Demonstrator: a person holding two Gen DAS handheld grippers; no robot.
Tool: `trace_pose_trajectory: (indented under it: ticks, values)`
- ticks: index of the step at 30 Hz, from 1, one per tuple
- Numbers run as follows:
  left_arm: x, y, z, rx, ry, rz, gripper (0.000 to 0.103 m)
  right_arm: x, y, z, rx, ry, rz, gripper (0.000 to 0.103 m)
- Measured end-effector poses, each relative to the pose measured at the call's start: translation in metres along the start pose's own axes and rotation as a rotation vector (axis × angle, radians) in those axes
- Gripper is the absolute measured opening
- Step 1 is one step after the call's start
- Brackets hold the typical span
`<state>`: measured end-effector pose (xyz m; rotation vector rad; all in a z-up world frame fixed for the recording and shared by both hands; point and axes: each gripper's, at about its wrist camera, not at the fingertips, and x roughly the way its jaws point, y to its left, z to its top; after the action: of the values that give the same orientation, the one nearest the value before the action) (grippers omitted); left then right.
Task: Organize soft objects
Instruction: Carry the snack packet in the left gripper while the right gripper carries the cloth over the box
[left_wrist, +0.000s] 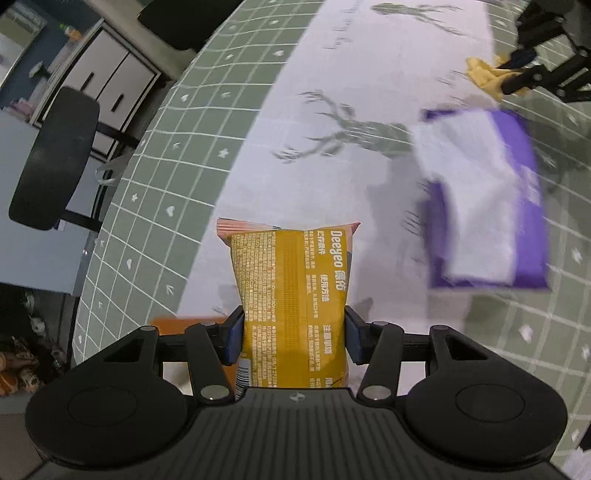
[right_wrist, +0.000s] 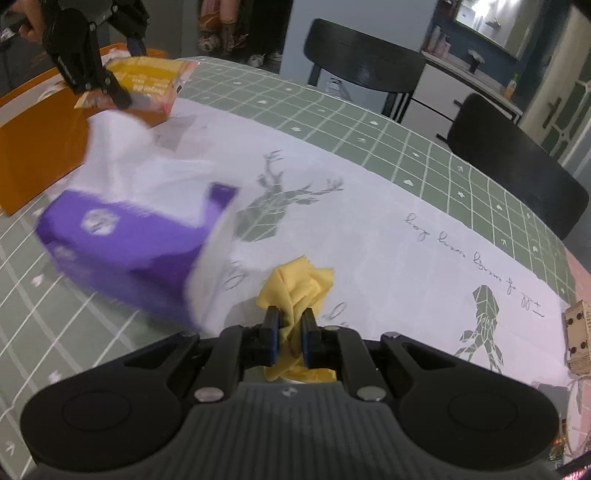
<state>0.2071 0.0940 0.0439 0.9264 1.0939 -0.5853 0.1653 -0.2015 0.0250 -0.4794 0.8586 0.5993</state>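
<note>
My left gripper (left_wrist: 294, 334) is shut on a yellow wipes pack (left_wrist: 291, 295) and holds it above the table. The pack also shows in the right wrist view (right_wrist: 147, 83), over an orange box (right_wrist: 33, 147). My right gripper (right_wrist: 290, 334) is shut on a crumpled yellow cloth (right_wrist: 297, 291), which also shows at the far right of the left wrist view (left_wrist: 484, 74). A purple tissue pack (right_wrist: 122, 254) with white tissue sticking out lies on the table between the grippers; it also shows in the left wrist view (left_wrist: 491, 199).
The table has a green grid cloth (left_wrist: 155, 206) with a white deer-print runner (right_wrist: 369, 229). Black chairs (right_wrist: 517, 166) stand at the table's edge. A small wooden block (right_wrist: 578, 336) sits at the right. The orange box's edge (left_wrist: 177, 325) shows under my left gripper.
</note>
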Motion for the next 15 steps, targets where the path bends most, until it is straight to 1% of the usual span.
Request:
trace_pose_trajectory:
  ticks: [2,5,10,12,15]
  values:
    - [-0.008,-0.020,-0.007,0.042,0.017,-0.005,0.060,-0.007,0.015,-0.006,-0.028,0.010,0.003,0.010]
    - [-0.014,-0.049,-0.018,0.101,0.047,0.008,0.060,-0.016,0.037,-0.015,-0.066,0.024,0.015,0.010]
    - [-0.016,-0.099,-0.041,0.177,0.068,-0.022,0.060,-0.029,0.073,-0.026,-0.115,0.030,0.043,0.010]
    - [-0.020,-0.117,-0.049,0.198,0.050,-0.038,0.060,-0.033,0.089,-0.029,-0.141,0.032,0.058,0.010]
    - [-0.031,-0.134,-0.059,0.198,0.000,-0.088,0.060,-0.042,0.111,-0.029,-0.176,0.029,0.087,0.010]
